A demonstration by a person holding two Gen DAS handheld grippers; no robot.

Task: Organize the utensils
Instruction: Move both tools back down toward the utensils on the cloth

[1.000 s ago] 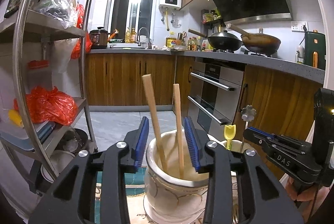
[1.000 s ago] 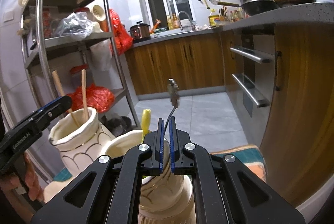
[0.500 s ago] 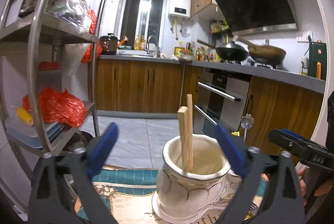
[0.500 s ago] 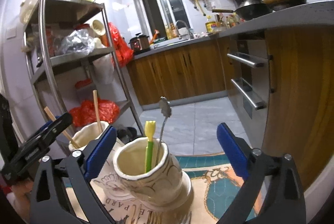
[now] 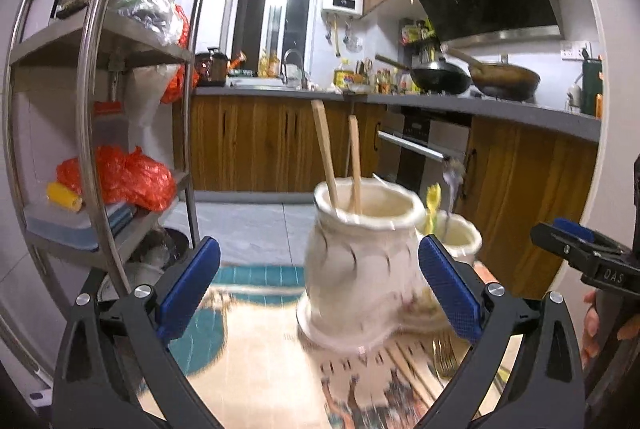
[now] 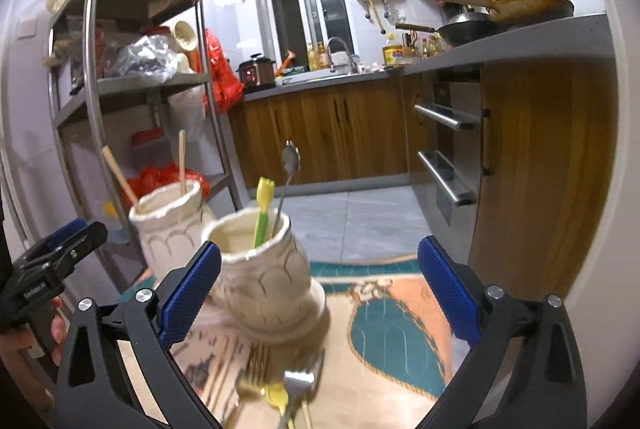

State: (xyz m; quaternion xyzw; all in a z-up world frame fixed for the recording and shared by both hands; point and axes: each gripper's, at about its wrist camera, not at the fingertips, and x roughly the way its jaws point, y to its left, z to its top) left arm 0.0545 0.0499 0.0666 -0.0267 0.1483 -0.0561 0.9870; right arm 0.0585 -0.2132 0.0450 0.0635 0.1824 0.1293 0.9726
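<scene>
Two cream glazed ceramic jars with relief arches stood side by side on a patterned mat (image 6: 384, 313). The chopstick jar (image 5: 360, 261) held two wooden chopsticks (image 5: 325, 153), at 12 o'clock between the spread jaws of the left hand-held gripper (image 5: 320, 289). The spoon jar (image 6: 264, 269) held a yellow plastic utensil (image 6: 262, 209) and a metal spoon (image 6: 290, 165), at 11 o'clock from the right hand-held gripper (image 6: 320, 289), also open and empty. Loose forks (image 6: 296, 385) lay at 6 o'clock.
</scene>
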